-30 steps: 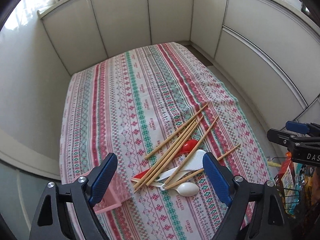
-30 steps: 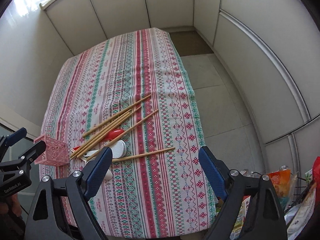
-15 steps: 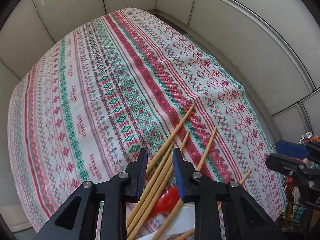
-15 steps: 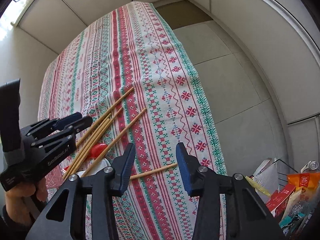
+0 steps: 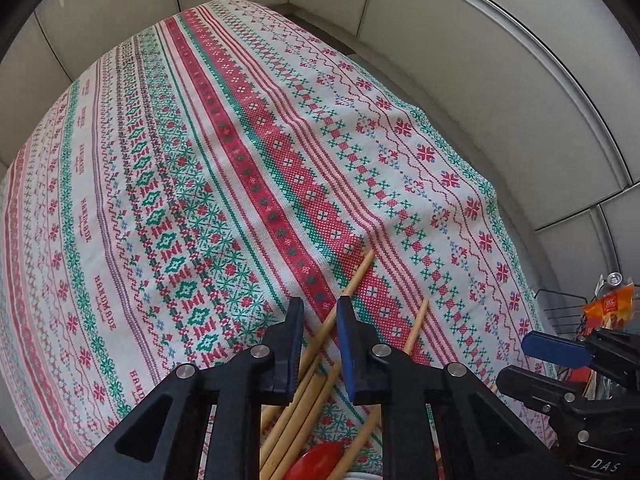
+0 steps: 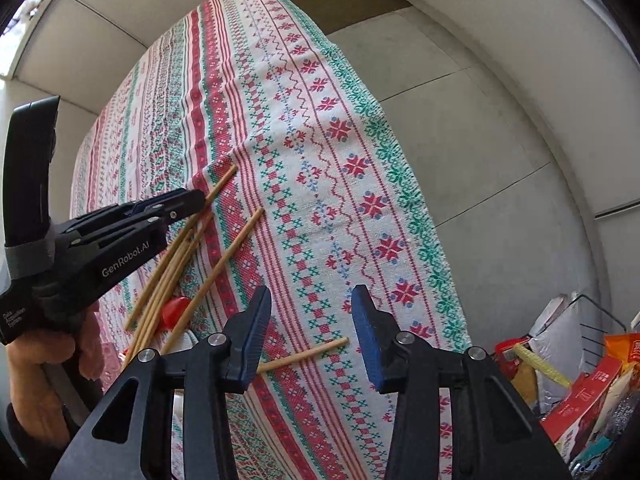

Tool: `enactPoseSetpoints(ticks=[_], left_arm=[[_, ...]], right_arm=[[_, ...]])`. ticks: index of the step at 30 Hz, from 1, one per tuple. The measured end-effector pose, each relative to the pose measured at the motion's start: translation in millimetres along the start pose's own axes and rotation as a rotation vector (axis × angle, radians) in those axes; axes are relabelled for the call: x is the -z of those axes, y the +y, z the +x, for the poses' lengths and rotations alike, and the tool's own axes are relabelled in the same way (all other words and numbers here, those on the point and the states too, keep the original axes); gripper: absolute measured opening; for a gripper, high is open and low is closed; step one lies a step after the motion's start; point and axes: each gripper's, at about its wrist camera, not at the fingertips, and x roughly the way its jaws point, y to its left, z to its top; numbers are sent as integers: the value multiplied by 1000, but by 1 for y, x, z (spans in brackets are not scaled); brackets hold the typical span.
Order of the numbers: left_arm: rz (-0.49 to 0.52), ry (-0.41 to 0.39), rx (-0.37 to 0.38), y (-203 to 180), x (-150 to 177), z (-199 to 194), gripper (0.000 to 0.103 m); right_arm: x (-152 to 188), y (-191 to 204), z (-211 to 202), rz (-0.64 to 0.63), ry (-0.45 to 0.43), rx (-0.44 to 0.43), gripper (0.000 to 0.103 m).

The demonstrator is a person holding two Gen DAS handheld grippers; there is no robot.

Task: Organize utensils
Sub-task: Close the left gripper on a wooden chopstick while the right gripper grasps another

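Note:
Several wooden chopsticks [image 5: 310, 392] lie in a loose bundle on the patterned tablecloth [image 5: 200, 160], over a red spoon [image 5: 316, 462]. My left gripper [image 5: 319, 308] has its jaws narrowly apart astride the longest chopstick [image 5: 354, 280], low over the cloth. In the right wrist view the left gripper [image 6: 198, 202] sits at that chopstick [image 6: 224, 182]. My right gripper [image 6: 312, 304] is open and empty above a single chopstick [image 6: 304, 356] near the table's right edge. The red spoon [image 6: 174, 310] and a white spoon [image 6: 188, 342] show partly under the bundle.
A wire basket [image 6: 592, 364] with snack packets stands on the floor right of the table. White cabinet panels [image 5: 460, 60] surround the table. The tiled floor [image 6: 460, 120] lies beyond the cloth's right edge.
Both grippers moved forward and down towards the chopsticks. The left jaws narrowed from wide open to a small gap around the longest chopstick. The right jaws also narrowed but stay apart.

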Motion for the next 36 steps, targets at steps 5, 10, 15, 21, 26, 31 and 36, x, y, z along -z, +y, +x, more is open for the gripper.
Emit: enactPoseSetpoints(ticks=[5,10,15,21,26,31,36], left_arm=[[16,14,-34,-8,-7,9,17],[-16,19,-85,-7,-5,15,11],[-80,20,-131,19,6,9,9],[-155,-9,-127,43,15,-7,7],[-170,-34,-133,55,29,-28,6],[-190,-52,-148,58,41,-50,6],[-212,-85,-152,62,47,-74,6]], right_arm=[[0,3,1,21,-12,-13,44],[-1,4,5,39,-10,-33,44],[-10,13,18,60,0,-87,42],[-20,33,48,82,47,-127,29],[-24,45,57,101,28,-127,21],[-25,54,61,81,-1,-102,9],[-24,37,60,126,-28,-215,0]])
